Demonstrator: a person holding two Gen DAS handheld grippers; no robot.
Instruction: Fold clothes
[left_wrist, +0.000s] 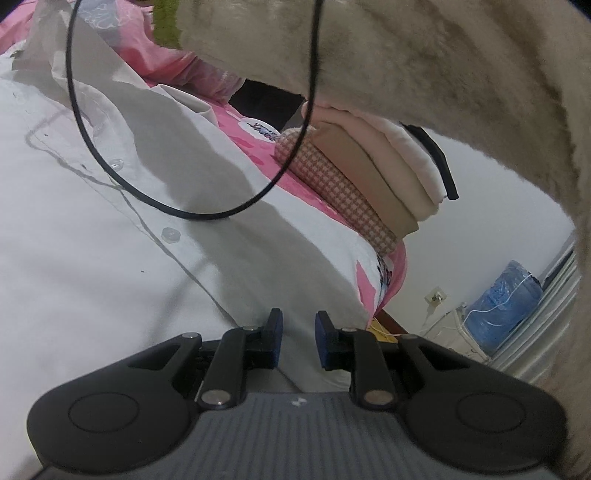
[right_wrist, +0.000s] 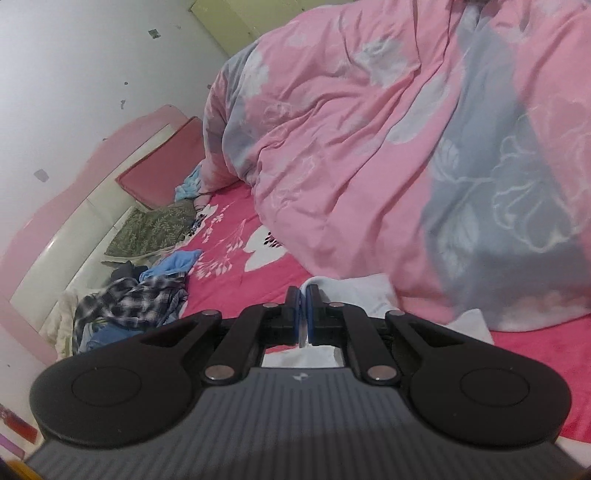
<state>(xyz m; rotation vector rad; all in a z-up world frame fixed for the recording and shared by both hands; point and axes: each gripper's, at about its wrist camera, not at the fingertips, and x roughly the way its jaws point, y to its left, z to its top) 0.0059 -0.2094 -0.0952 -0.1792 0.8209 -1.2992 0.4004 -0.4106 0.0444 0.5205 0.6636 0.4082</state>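
Two hand-held grippers are in use on one white button-up shirt (left_wrist: 110, 229), which is spread across the pink bed sheet (right_wrist: 236, 254). In the left wrist view, the left gripper (left_wrist: 298, 341) is held low over the shirt near its button placket, with its blue-padded jaws standing apart and no cloth between them. In the right wrist view, the right gripper (right_wrist: 302, 317) has its pads pressed together on a thin edge of white fabric, judged to be part of the same shirt, close to the pink quilt (right_wrist: 388, 155). The step in hand is judged to be a fold of the shirt, with one edge pinched and the other gripper free; whether that edge is being lifted for a fold or set down after one cannot be settled from these views. For any further fold, a second grasp on the shirt by the left gripper would be called for, with both edges kept level so that the cloth is not dragged into creases. Two buttons are visible on the placket. One stack of folded garments (left_wrist: 369, 177) is seen at the bed edge, with about four layers countable: checked, tan, cream and pale pink. One heap of unfolded clothes (right_wrist: 129, 299) lies near the headboard. One black cable (left_wrist: 147, 199) loops in front of the lens, and one fleecy beige sleeve (left_wrist: 461, 66) crosses the top of the left view.
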